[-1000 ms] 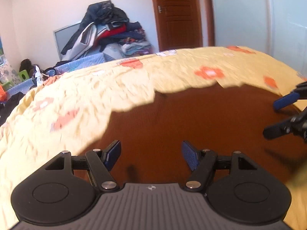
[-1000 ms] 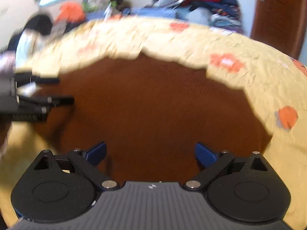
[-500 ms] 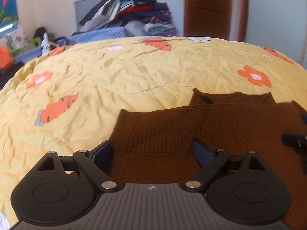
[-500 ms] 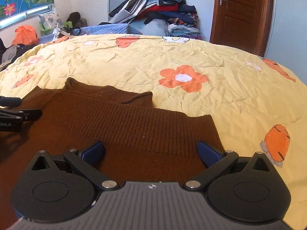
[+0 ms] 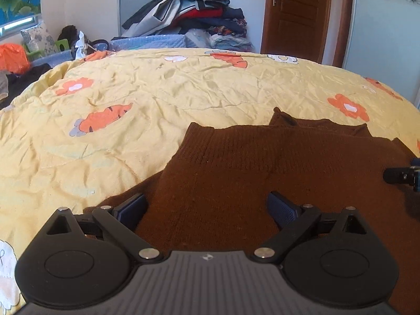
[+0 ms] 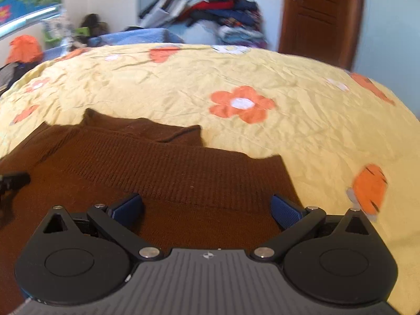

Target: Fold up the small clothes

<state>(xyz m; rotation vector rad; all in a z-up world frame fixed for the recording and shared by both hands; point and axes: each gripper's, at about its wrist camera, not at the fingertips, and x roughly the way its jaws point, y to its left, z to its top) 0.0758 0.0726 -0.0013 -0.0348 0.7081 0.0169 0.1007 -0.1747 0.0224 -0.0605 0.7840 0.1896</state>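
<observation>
Both sets of jaws spread wide, nothing pinched. Left gripper (image 5: 207, 207) sits low centre of its frame over the near half of the brown sweater (image 5: 262, 173); right gripper (image 6: 206, 208) same, low centre of its own frame, over the sweater's right part. Sweater lies on the yellow flowered bedspread (image 5: 157, 99), lower right in the left view, lower left in the right view, with the ribbed hem band (image 6: 183, 168) laid up over the body and the collar (image 5: 315, 122) poking out past it at the far edge. Looks like one fold is in and nothing is holding it. Risks as I see them: the knit is thick and springy, so the unpinned flap could creep or flop open. The bedspread is wrinkled and soft, so a low grab at the sweater edge could catch the sheet too and drag both. Left edge of the flap sits inboard of the layer under it (image 5: 126, 194), so closing there may take one ply only and skew the next fold. The two grippers are near each other, right one's finger showing at the right edge of the left view (image 5: 401, 174); crossing paths could clash. Right view is slightly blurred, so edge positions there are soft. Clothes pile (image 5: 189, 13) upper centre, door (image 5: 296, 15) upper right, both out of play.
</observation>
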